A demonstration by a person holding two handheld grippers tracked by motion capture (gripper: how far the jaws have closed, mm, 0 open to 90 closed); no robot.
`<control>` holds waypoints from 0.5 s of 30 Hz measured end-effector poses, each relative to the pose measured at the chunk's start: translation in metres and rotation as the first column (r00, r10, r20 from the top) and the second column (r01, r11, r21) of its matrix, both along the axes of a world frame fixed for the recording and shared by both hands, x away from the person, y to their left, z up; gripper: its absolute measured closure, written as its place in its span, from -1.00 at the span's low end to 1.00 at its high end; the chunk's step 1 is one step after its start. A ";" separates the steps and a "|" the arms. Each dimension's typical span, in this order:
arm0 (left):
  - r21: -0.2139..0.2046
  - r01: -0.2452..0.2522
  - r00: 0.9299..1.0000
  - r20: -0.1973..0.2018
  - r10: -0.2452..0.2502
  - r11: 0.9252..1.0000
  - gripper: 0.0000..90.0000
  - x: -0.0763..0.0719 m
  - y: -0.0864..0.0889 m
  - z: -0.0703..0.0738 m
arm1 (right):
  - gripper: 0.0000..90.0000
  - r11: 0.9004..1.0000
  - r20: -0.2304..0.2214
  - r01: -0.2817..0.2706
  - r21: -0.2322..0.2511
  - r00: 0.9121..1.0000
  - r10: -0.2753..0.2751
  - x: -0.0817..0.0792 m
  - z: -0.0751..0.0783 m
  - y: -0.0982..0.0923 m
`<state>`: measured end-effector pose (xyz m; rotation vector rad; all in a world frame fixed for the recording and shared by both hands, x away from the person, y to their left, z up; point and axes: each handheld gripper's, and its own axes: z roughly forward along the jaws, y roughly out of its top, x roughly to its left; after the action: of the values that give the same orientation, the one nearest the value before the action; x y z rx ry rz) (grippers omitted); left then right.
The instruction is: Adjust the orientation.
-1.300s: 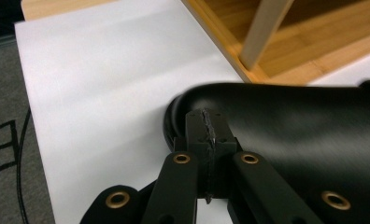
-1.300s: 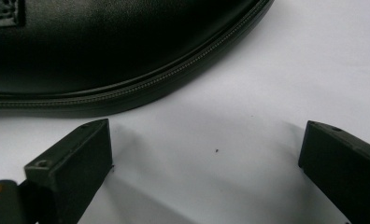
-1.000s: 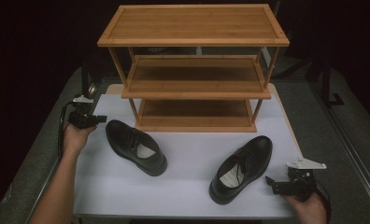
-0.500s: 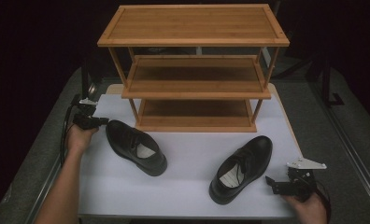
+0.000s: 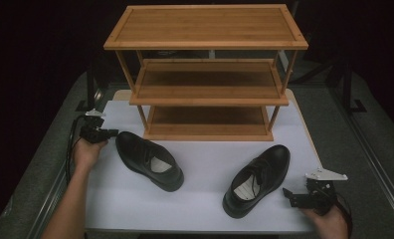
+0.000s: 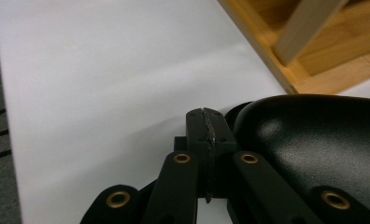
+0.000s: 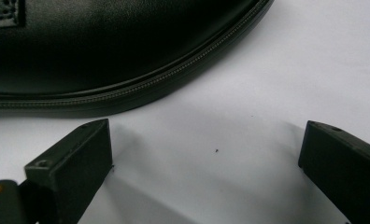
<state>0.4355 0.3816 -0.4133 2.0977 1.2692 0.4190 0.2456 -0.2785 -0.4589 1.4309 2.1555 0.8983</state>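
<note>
Two black leather shoes lie on the white mat (image 5: 200, 164). The left shoe (image 5: 149, 159) lies at an angle, its toe pointing back left. My left gripper (image 5: 109, 133) sits right beside that toe, jaws shut with nothing between them; in the left gripper view the shiny toe (image 6: 314, 140) fills the right side next to the gripper (image 6: 207, 133). The right shoe (image 5: 257, 178) points back right. My right gripper (image 5: 288, 195) rests on the mat just right of its heel, open, with the shoe's sole edge (image 7: 127, 88) a little ahead of the gripper (image 7: 206, 154).
A three-tier bamboo shoe rack (image 5: 207, 74) stands at the back of the mat, its shelves bare. Its lower corner post (image 6: 304, 32) is close ahead of the left gripper. Dark grey table surface (image 5: 354, 129) surrounds the mat.
My left gripper has slid rightward to the toe of the left shoe. The right gripper and both shoes have stayed in place.
</note>
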 end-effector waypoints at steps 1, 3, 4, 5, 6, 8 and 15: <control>-0.002 0.005 1.000 0.003 -0.005 1.000 1.00 -0.001 -0.002 0.000 | -0.95 1.000 0.000 0.000 0.000 1.000 0.000 0.000 0.000 0.000; -0.009 0.017 1.000 0.003 -0.017 1.000 1.00 -0.006 -0.009 0.000 | -0.95 1.000 0.000 0.000 0.000 1.000 0.000 0.000 0.000 0.000; -0.009 0.017 1.000 0.003 -0.017 1.000 1.00 -0.006 -0.009 0.000 | -0.95 1.000 0.000 0.000 0.000 1.000 0.000 0.000 0.000 0.000; -0.009 0.033 0.999 0.006 -0.033 0.999 1.00 -0.008 -0.014 -0.001 | -0.95 1.000 0.000 0.000 0.000 1.000 0.000 0.000 0.000 0.000; -0.009 0.033 0.999 0.006 -0.033 0.999 1.00 -0.008 -0.014 -0.001 | -0.95 1.000 0.000 0.000 0.000 1.000 0.000 0.000 0.000 0.000; -0.009 0.056 0.998 0.000 -0.056 0.998 1.00 -0.011 -0.024 0.000 | -0.95 1.000 0.000 0.000 0.000 1.000 0.000 0.000 0.000 0.000; -0.023 0.093 0.996 0.001 -0.093 0.995 1.00 -0.015 -0.042 -0.001 | -0.95 1.000 0.000 0.000 0.000 1.000 0.000 0.000 0.000 0.000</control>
<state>0.4204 0.3398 -0.4145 2.1282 1.1659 0.3618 0.2456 -0.2785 -0.4589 1.4308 2.1556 0.8984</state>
